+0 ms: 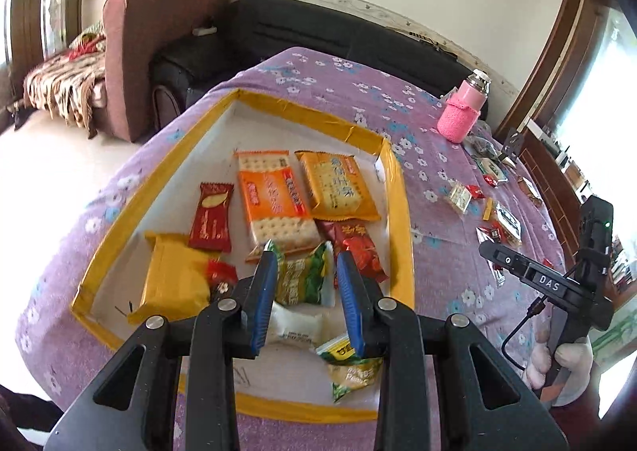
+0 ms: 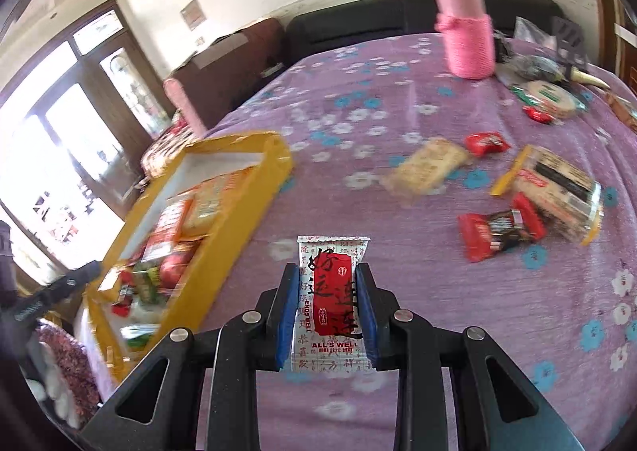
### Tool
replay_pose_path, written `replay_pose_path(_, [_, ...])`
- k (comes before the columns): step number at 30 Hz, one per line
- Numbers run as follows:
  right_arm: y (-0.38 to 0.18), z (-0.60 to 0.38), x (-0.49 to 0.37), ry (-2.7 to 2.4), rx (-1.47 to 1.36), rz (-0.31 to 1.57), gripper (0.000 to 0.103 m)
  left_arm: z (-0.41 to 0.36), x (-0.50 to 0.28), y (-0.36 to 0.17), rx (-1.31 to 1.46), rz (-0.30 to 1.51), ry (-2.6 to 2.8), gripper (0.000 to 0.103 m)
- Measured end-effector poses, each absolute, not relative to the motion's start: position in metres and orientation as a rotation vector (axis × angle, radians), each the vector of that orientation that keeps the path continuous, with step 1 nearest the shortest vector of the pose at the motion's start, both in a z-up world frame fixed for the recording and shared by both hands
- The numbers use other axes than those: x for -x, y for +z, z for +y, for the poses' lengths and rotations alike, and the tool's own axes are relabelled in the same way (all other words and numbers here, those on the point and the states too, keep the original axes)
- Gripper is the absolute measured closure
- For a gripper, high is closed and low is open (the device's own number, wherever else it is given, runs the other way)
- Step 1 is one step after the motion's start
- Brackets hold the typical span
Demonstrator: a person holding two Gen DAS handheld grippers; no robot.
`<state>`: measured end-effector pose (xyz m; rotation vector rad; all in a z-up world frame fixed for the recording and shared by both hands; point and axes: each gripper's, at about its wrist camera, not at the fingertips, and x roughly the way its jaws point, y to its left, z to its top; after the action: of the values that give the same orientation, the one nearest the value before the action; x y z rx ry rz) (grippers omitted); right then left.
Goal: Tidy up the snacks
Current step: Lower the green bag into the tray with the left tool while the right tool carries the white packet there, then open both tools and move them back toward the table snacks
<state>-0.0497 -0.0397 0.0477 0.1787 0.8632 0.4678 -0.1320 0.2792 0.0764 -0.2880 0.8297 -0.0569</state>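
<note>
My left gripper (image 1: 306,252) hangs over the near end of a white tray with a yellow rim (image 1: 402,212). It is shut on a green snack packet (image 1: 302,278), which fills the gap between the blue pads. The tray holds two orange cracker packs (image 1: 274,200), red packets (image 1: 211,218), a yellow pack (image 1: 171,280) and more. My right gripper (image 2: 327,268) is shut on a white packet with a red label (image 2: 332,252), over the purple cloth to the right of the tray (image 2: 239,220).
Several loose snacks lie on the flowered purple cloth: red packets (image 2: 497,232), a clear cracker pack (image 2: 557,192) and a pale packet (image 2: 430,164). A pink-sleeved bottle (image 2: 466,37) stands at the back. A gloved hand (image 1: 565,363) holds the other tool at the right.
</note>
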Motion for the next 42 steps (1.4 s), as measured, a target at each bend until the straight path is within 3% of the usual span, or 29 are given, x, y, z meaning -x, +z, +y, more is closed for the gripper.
replay_pose_path(6, [0.069, 0.02, 0.06, 0.621, -0.162, 0.891, 0.075, 0.305, 0.145, 0.083, 0.363, 0.798, -0.002, 0.071])
replay_pose_path(10, [0.072, 0.073, 0.072, 0.753, -0.124, 0.939, 0.075, 0.33, 0.155, 0.091, 0.407, 0.756, 0.068, 0.059])
replay_pose_path(13, [0.068, 0.112, 0.083, 0.835, -0.083, 0.977, 0.074, 0.346, 0.163, 0.093, 0.432, 0.73, 0.094, 0.056])
replay_pose_path(26, [0.021, 0.219, 0.094, 0.862, 0.141, 1.108, 0.074, 0.372, 0.17, 0.084, 0.467, 0.718, 0.101, 0.055])
replay_pose_path(28, [0.017, 0.223, 0.085, 0.848, 0.13, 1.118, 0.071, 0.372, 0.17, 0.084, 0.468, 0.721, 0.105, 0.055])
replay_pose_path(30, [0.018, 0.222, 0.083, 0.849, 0.119, 1.1, 0.07, 0.371, 0.17, 0.085, 0.46, 0.721, 0.117, 0.049])
replay_pose_path(35, [0.036, 0.199, 0.094, 0.878, 0.035, 1.036, 0.059, 0.36, 0.17, 0.094, 0.362, 0.703, 0.214, 0.023])
replay_pose_path(42, [0.054, 0.139, 0.104, 0.806, -0.005, 0.934, 0.051, 0.327, 0.164, 0.098, 0.249, 0.72, 0.224, 0.021])
